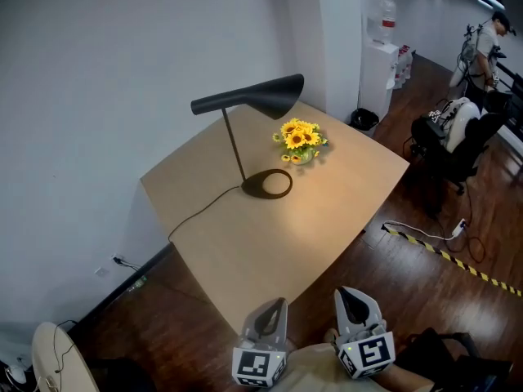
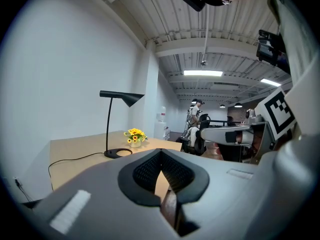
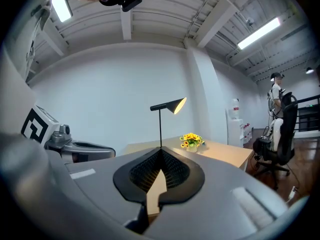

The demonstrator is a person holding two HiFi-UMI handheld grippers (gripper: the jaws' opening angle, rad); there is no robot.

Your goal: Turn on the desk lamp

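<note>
desk lamp (image 1: 267,184) lit, standing far back on bench (image 1: 327,219) beside sunflower pot (image 1: 301,140); left claw (image 1: 274,307) and right claw (image 1: 353,299) closed tip-to-tip, empty, well short of it.

Lamp (image 1: 260,104) left of flowers (image 1: 300,140), on desk (image 1: 245,243)

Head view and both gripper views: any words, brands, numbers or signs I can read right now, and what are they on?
No text is readable in any view.
Cubes on the left gripper and right gripper: black-and-white square markers only, no letters.
The bottle on the water dispenser: label too small to read.
The red-and-white boxes beside it: print too small.
The desk lamp: no marking visible.
The floor tape: yellow-black stripes, no words.
</note>
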